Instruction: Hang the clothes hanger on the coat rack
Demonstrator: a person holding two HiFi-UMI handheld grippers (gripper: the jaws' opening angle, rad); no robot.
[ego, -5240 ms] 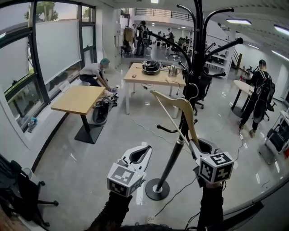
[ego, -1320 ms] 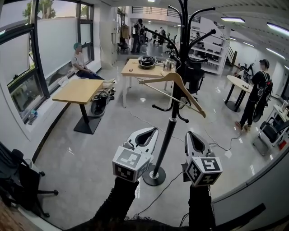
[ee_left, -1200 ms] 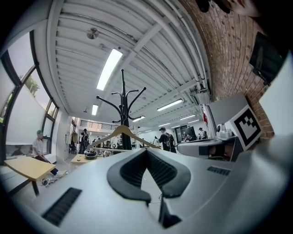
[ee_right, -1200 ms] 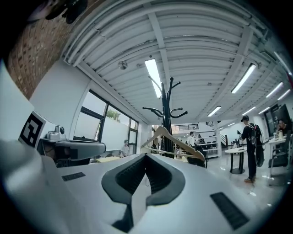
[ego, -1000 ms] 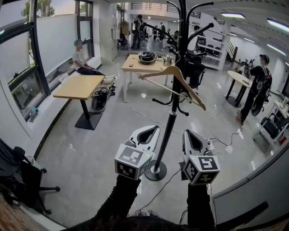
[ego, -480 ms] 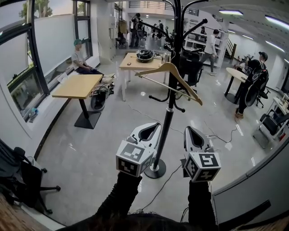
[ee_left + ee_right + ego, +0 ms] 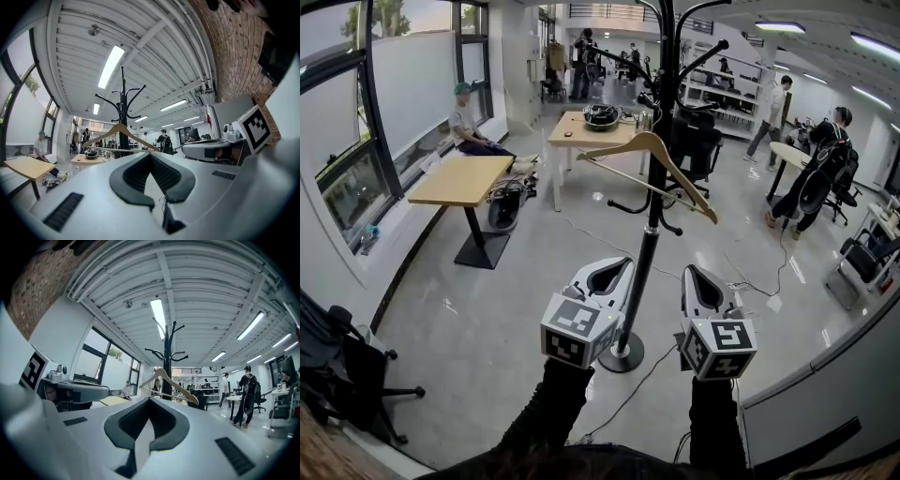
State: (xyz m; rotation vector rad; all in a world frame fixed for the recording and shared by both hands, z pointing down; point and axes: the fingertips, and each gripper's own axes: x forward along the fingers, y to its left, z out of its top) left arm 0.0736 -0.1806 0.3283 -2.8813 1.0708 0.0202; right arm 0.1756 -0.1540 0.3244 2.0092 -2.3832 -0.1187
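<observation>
Office floor (image 7: 487, 319); hanger (image 7: 682, 176) on coat rack (image 7: 649, 262)

In the head view the coat rack (image 7: 654, 187) runs out past the upper edge, so its crown is cut off, and its foot sits partly behind the left gripper (image 7: 612, 262). The hook of the hanger (image 7: 649, 142) cannot be made out against the pole. The things on the far table (image 7: 577, 138) are too small to name.

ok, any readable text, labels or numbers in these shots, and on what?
No readable words or numbers anywhere.
Marker cube on the left gripper: black-and-white square pattern only, no lettering.
Marker cube on the right gripper: same.
Background shelves: too small to read.
</observation>
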